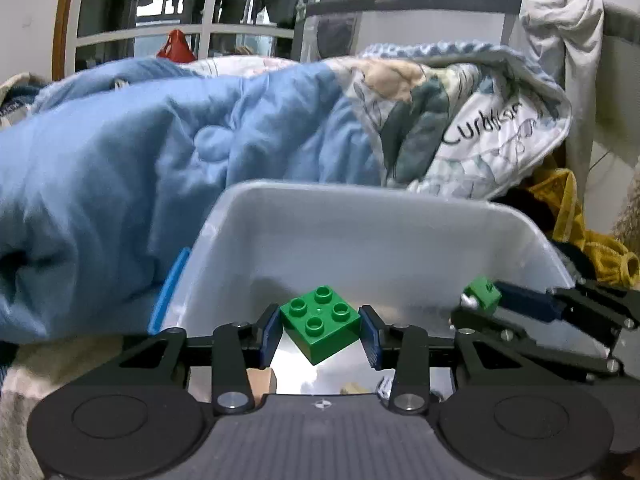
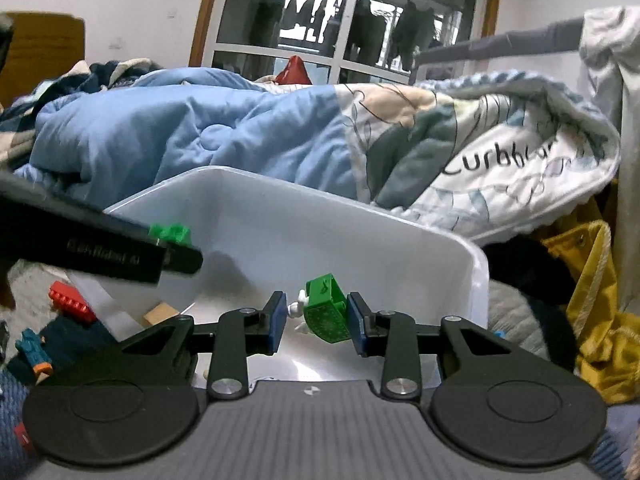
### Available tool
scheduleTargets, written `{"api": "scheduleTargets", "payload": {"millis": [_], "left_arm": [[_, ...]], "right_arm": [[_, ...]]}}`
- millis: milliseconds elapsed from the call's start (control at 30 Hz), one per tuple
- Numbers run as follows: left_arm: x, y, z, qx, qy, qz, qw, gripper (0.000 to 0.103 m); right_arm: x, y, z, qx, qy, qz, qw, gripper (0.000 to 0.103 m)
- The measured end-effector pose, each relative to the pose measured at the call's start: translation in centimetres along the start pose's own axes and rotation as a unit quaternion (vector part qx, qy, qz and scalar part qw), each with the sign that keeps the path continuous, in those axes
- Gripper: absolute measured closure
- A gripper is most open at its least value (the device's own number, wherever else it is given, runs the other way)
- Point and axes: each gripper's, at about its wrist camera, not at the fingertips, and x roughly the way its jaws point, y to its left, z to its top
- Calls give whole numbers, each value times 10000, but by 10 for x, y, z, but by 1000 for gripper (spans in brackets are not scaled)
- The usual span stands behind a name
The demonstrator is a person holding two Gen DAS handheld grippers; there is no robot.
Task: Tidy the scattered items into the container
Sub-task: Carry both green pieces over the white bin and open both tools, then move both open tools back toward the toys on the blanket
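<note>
My left gripper (image 1: 320, 330) is shut on a green four-stud brick (image 1: 320, 322) and holds it above the inside of the white plastic bin (image 1: 360, 216). My right gripper (image 2: 317, 322) is shut on a small green toy (image 2: 326, 314) with a white figure on its left side, also over the bin (image 2: 400, 216). The right gripper and its green toy (image 1: 482, 293) show at the right of the left wrist view. The left gripper and its green brick (image 2: 170, 234) show at the left of the right wrist view.
A rumpled blue quilt (image 1: 140, 152) lies behind the bin. A tan wooden block (image 1: 262, 384) lies in the bin. A red brick (image 2: 72, 302), a tan block (image 2: 160, 314) and a teal toy (image 2: 34, 350) show at lower left. Yellow cloth (image 2: 592, 300) lies to the right.
</note>
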Motion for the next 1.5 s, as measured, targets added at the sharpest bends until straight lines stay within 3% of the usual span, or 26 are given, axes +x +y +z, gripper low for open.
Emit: {"api": "scheduleTargets", "payload": {"millis": [67,133,200,567,767,967,1200,1500], "left_arm": [[0,3,-2,-81,27,-17,10000,52],[-5,5,-1,-123,4,-23,9999,41],[-13,6,-1,-109,-60,-12,9999,39],[-94,24,-15,-50,-564,68,9984,31],[-153,52,-73,240,-648,533,9962,30],[-201,110,-142,-187,-296,899,9953,30],[-222,151,-195,-589,77,1233,9906,30],[-198,152,-213,-885,219,1281,9876,30]], "right_arm": [[-1,0,-1,33,-22,-73,10000,54],[-3,2,0,-12,-72,-114,9999,45],[-5,6,1,-110,-94,-141,9998,33],[-50,48,-5,-592,-435,-113,9972,31],[-79,79,-17,-632,-474,177,9967,30],[-102,104,-35,-275,-426,575,9971,29],[-110,141,-64,-74,-145,1152,9932,28],[-98,180,-99,-424,158,1487,9878,32]]}}
